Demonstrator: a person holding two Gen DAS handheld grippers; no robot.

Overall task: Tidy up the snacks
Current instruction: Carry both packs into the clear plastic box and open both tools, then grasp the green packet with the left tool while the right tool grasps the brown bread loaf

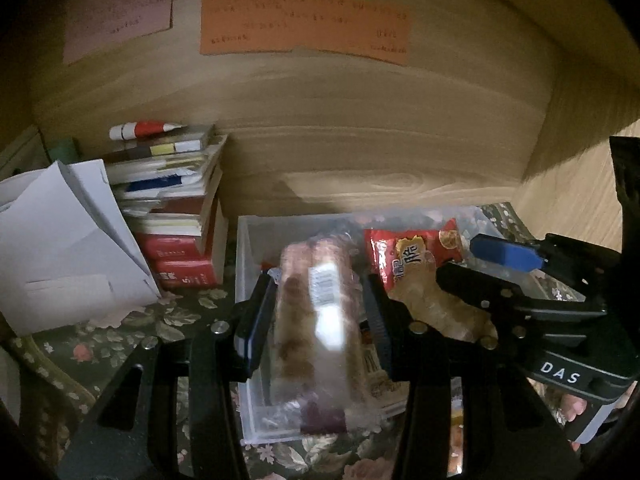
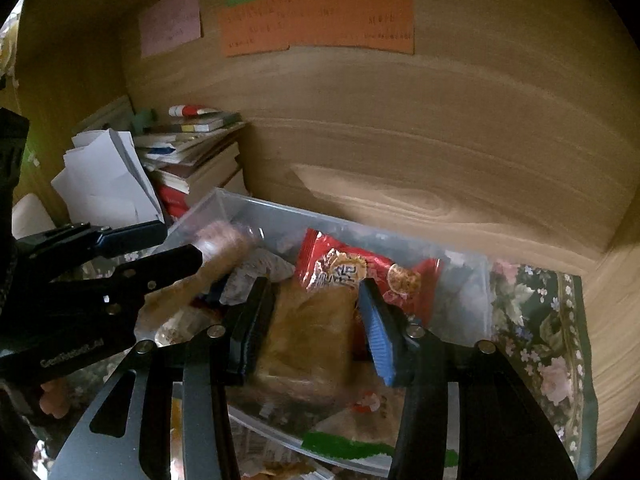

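Note:
A clear plastic bin sits on a floral cloth and holds several snack packs. My left gripper is shut on a clear pack of pinkish-brown rolls over the bin's left side; the pack also shows in the right wrist view. My right gripper is shut on a clear pack of golden-brown snack over the bin's middle; the pack also shows in the left wrist view. A red snack packet lies in the bin behind both.
A stack of books with a red-and-white marker on top and loose white papers stand left of the bin. A wooden wall with coloured notes rises close behind. The floral cloth extends right.

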